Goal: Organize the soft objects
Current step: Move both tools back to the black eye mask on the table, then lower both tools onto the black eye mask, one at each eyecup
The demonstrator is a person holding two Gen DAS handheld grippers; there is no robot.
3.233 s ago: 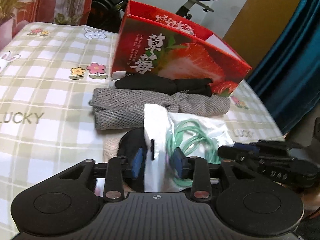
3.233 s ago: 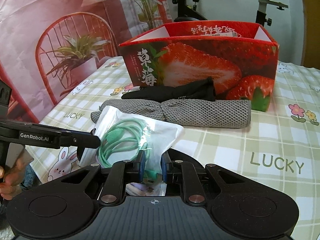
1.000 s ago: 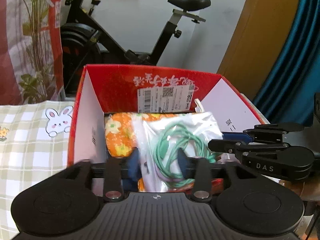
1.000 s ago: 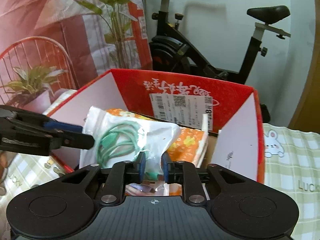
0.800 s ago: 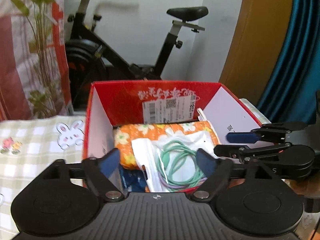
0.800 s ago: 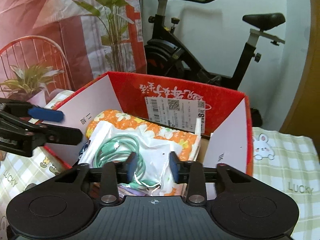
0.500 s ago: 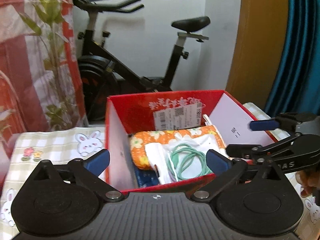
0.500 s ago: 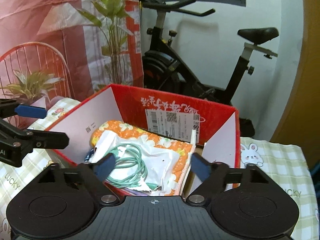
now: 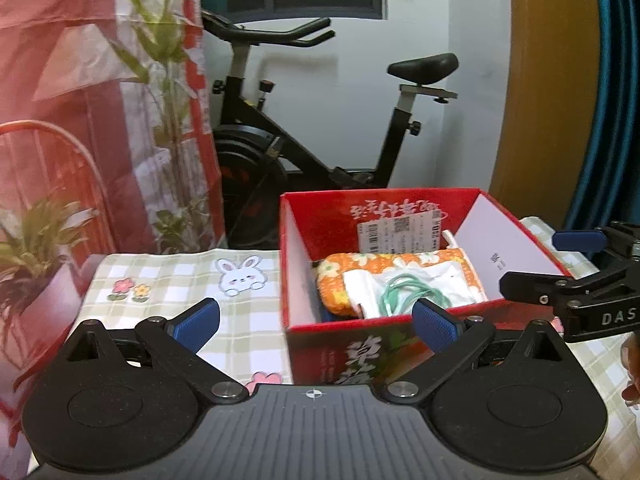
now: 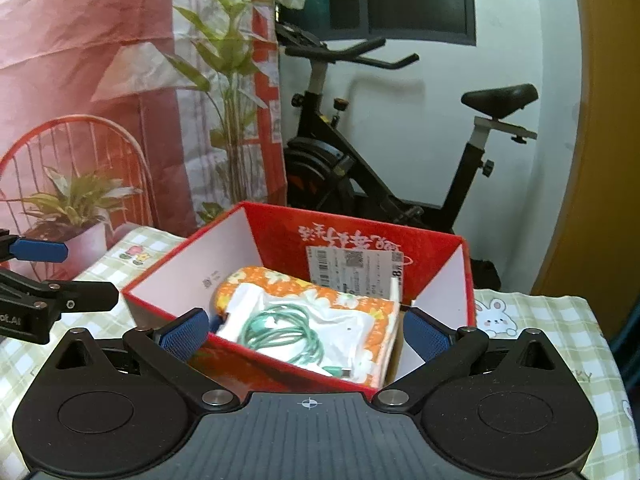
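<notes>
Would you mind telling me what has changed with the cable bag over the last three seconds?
The cable bag went from the table into the red box, onto the orange floral cloth. Both tools let go: left tool and right tool now gape open, pulled back. The box stayed put.

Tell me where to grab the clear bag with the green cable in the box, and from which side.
Grip the clear bag by its loose left edge, near the box's white left wall, coming straight down from above. It lies flat on the orange floral cloth inside the red strawberry box, and the walls block any side approach. The thin plastic should pinch easily there, away from the green cable coil.
</notes>
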